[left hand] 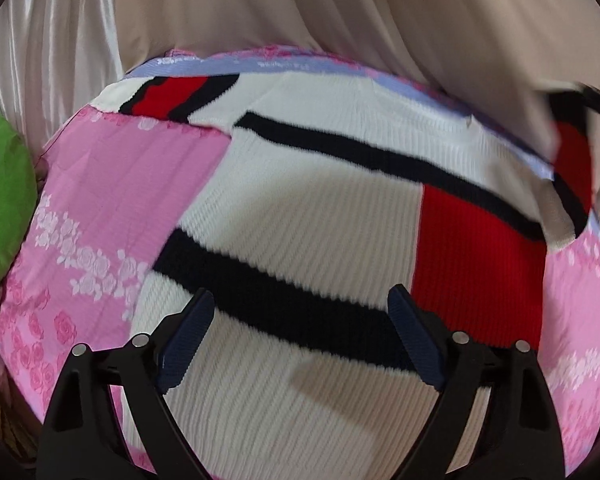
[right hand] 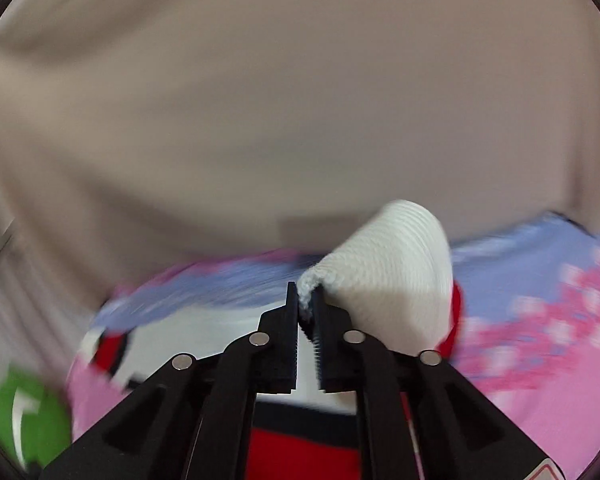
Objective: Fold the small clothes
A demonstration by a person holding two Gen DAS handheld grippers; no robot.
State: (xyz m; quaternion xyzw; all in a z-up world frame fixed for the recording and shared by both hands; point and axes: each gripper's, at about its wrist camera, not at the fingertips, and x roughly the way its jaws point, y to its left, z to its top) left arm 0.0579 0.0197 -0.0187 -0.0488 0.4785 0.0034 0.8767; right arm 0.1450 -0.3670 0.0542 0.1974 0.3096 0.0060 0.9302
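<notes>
One knit sweater, white with black stripes and red blocks, lies spread on a pink floral sheet that covers the surface under it. In the left wrist view the sweater fills the middle, its body running from 6 o'clock up to 12, with one sleeve lying flat toward 10 o'clock and the other lifted off the sheet at 2 o'clock.

The left gripper hangs over the sweater's lower body with its jaws wide apart; nothing sits between its two blue pads, and whether they touch the knit cannot be told.

The right gripper has its jaws drawn together and clamped on a white cuff edge of the sweater, which bulges up to the gripper's 1 o'clock as a raised fold. More of the sweater, red and black, shows below the fingers at 6 o'clock.

One green object lies at 9 o'clock in the left view, beside the sheet. A beige curtain fills the background from 10 to 2 o'clock in both views.
</notes>
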